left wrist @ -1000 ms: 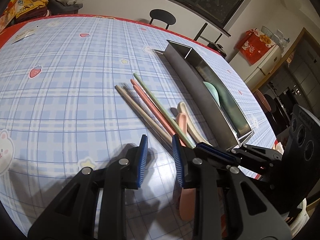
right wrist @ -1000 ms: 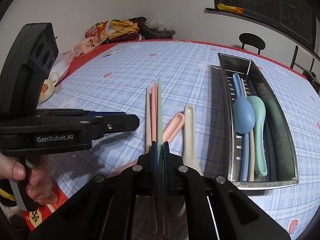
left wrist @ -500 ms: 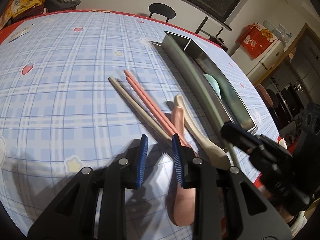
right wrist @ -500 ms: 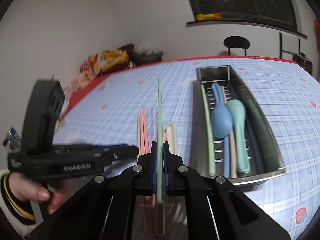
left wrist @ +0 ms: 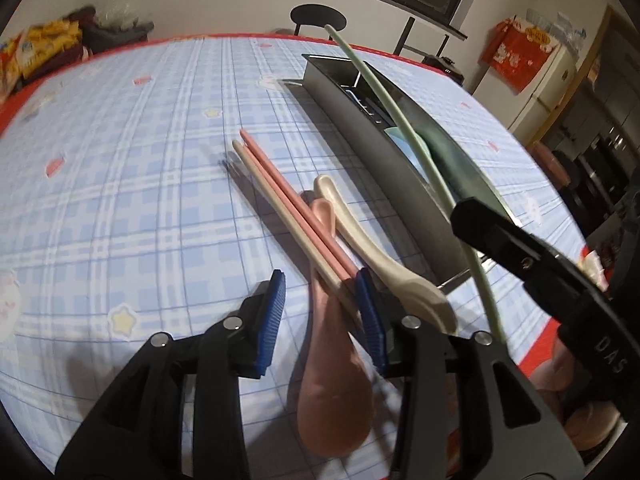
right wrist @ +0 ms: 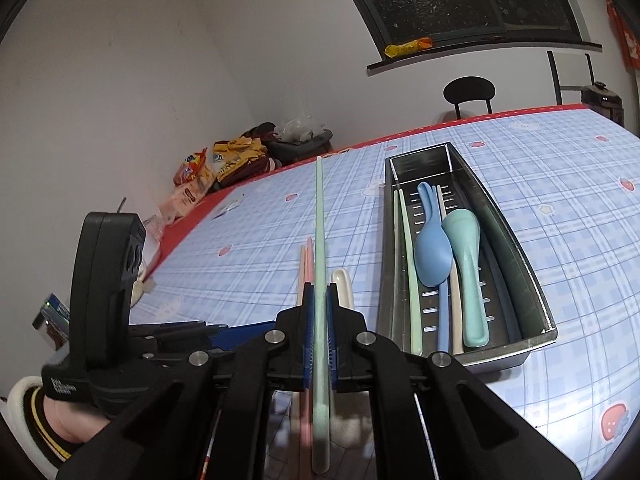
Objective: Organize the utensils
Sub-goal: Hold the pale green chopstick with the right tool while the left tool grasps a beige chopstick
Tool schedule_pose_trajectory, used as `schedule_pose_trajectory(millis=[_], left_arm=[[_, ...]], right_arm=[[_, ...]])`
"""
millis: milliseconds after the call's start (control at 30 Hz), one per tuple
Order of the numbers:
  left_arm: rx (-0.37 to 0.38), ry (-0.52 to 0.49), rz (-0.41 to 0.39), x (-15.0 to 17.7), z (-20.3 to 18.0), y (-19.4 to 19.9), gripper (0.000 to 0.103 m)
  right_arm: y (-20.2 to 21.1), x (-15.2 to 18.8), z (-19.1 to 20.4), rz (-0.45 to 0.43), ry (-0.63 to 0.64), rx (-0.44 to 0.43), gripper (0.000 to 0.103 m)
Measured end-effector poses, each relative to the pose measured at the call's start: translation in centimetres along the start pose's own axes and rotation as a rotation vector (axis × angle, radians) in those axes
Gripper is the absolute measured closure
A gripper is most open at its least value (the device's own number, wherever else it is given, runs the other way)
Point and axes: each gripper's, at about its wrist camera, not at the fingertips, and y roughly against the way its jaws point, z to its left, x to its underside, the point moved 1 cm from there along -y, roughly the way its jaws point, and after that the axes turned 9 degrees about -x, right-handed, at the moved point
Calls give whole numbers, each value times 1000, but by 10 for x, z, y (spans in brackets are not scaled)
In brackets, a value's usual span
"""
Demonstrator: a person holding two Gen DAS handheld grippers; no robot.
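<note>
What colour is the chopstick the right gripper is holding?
Pale green chopstick; the right wrist view shows it best.

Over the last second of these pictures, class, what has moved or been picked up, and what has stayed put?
The right gripper, shut on the green chopstick, has lifted it off the table and swung it toward the metal tray. The left gripper has slid over the pink spoon, its fingers opening around the spoon and the beige and pink chopsticks. Those chopsticks, both spoons and the tray's contents stayed put.
</note>
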Motion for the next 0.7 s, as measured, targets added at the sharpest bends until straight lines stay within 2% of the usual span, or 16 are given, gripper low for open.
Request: schedule_pose_trajectory(millis=[167,267,500,700], left_arm=[[-53,-1,-10,-2,1,1,63],[-39,28,-4,-3,7,1,64],[-61,5,-1,-1,5,4,64],[-46,-14,23,1,-3,4,65]], right_arm=[[1,0,1,-4,3,-13,96],[2,0,-1,-8,-3,-19,96],[2,1,-1,-8,-3,-24,96],[1,1,-1,-2,-4,-26,96]])
